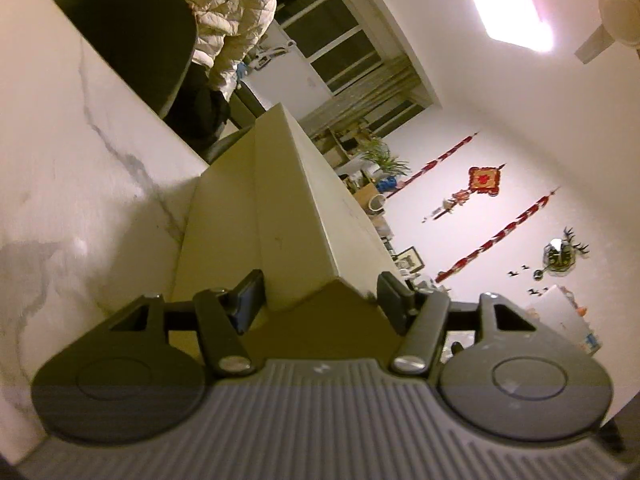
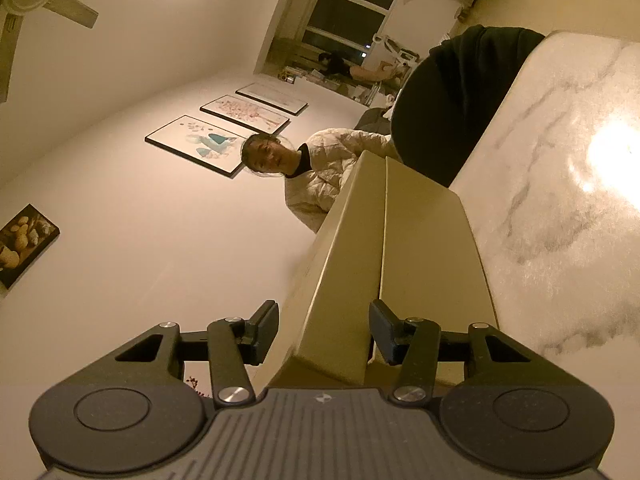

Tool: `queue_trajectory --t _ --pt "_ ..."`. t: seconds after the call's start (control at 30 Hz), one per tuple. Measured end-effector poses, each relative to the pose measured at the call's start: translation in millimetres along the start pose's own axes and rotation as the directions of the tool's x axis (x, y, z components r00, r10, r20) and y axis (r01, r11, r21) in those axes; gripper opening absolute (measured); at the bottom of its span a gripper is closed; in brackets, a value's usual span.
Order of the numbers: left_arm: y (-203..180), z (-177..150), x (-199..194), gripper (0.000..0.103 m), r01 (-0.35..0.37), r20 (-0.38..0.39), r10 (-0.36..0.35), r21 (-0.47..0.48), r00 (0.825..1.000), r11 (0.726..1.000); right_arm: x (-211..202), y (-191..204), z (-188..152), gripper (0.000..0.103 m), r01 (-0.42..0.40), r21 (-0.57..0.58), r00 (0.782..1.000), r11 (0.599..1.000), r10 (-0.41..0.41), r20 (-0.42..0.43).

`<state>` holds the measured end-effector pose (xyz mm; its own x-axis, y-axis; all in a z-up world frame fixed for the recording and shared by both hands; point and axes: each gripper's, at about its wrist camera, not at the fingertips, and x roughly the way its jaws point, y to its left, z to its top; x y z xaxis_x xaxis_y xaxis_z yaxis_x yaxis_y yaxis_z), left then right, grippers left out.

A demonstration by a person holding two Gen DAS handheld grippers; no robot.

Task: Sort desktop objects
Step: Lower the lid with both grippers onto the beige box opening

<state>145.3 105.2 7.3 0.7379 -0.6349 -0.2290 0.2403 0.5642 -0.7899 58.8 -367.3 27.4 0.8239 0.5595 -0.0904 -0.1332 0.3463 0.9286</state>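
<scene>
Left hand-held gripper (image 1: 320,300) rolled sideways, jaws spread wide, straddling end of cream box (image 1: 288,216); whether pads touch box, cannot tell. Right hand-held gripper (image 2: 324,330) also rolled sideways, jaws parted around same box (image 2: 400,248), gap visible at left pad. Box lies on white marble desk (image 1: 80,160), closed, contents hidden. Beyond: dark chair (image 2: 452,104), person in pale puffer jacket (image 2: 332,168).

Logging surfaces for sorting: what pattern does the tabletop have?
White marble with grey veins, shown best in the right wrist view.
</scene>
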Motion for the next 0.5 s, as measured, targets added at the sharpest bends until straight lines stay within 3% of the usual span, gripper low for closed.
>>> queue_trajectory --t 0.5 --pt "-14 0 7 0.064 -0.121 0.043 0.119 0.046 0.992 0.992 4 -2 -6 0.056 0.017 0.022 0.999 1.000 -0.018 0.030"
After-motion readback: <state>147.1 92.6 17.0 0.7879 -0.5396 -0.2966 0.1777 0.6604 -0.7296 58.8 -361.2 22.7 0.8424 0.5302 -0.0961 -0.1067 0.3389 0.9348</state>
